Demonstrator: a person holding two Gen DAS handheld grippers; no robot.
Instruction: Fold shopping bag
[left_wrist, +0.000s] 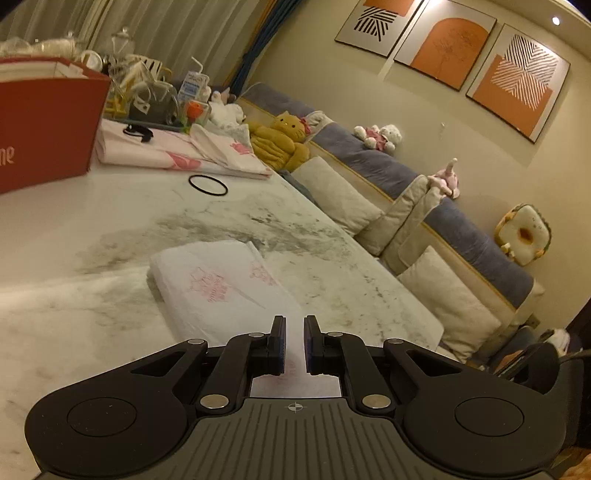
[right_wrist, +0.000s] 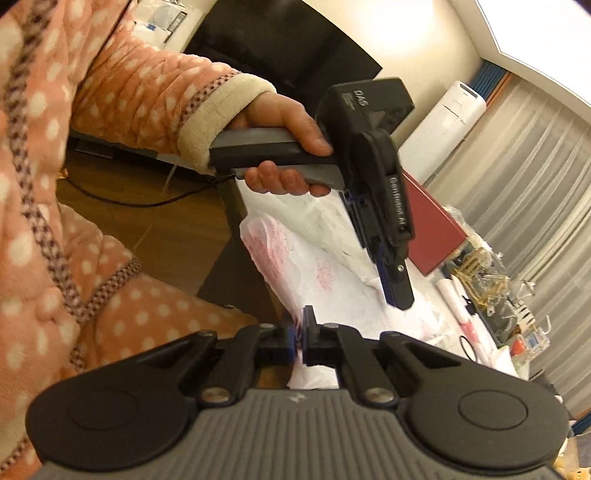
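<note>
Veined marble table (left_wrist: 110, 236) | crinkly white shopping bag (left_wrist: 221, 280) folded flat | left gripper (left_wrist: 294, 345) narrowly open | right gripper (right_wrist: 300, 341) pinching bag

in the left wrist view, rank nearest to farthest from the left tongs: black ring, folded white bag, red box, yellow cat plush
1. Folded white plastic shopping bag, directly ahead of the left tongs
2. Thin black ring, mid-table
3. Red cardboard box, far left; close to the ring
4. Yellow cat plush, on the sofa beyond
</note>
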